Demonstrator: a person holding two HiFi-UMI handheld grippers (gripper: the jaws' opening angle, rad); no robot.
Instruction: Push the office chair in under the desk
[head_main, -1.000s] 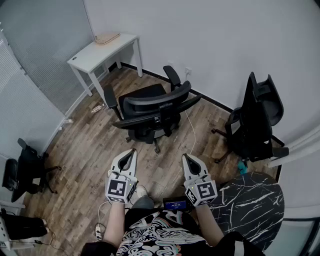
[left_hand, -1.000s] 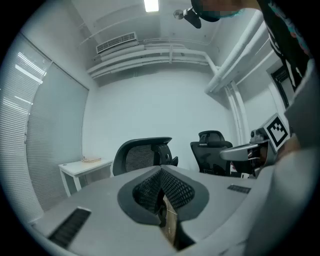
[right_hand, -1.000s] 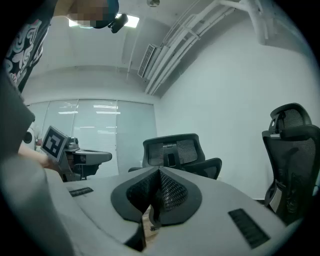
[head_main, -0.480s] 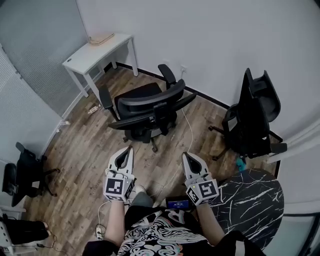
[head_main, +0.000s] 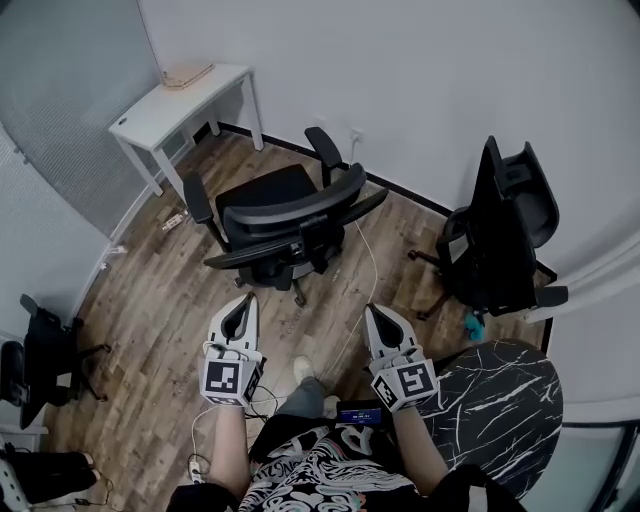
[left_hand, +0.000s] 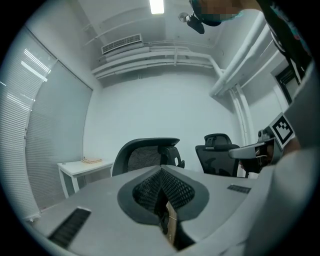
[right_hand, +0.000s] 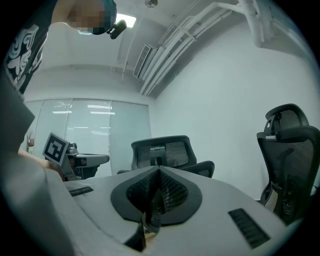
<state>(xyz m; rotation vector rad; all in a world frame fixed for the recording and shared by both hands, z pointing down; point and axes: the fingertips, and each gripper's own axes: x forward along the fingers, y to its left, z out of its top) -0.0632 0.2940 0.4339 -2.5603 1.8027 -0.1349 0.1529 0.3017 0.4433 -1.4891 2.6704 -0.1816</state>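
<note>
**Office chair** (head_main: 285, 225): black, mesh backrest turned toward the person, seat facing the white desk (head_main: 180, 95).
- The desk stands in the corner, beyond and left of the chair and well apart from it, with bare wood floor between them.
- A wall runs close behind the chair.
- A second black chair (head_main: 505, 235) stands well to its right.
- A white cable (head_main: 375, 262) lies on the floor just right of its base.

**Left gripper** (head_main: 249, 298): jaws clenched together, nothing between them. It is held short of the chair's backrest and does not touch it.

**Right gripper** (head_main: 370, 311): jaws likewise pressed closed and empty, also clear of the chair.

**Change:** over the last second the chair and desk have drifted left in the head view. Both grippers stay clenched and clear of the chair.
</note>
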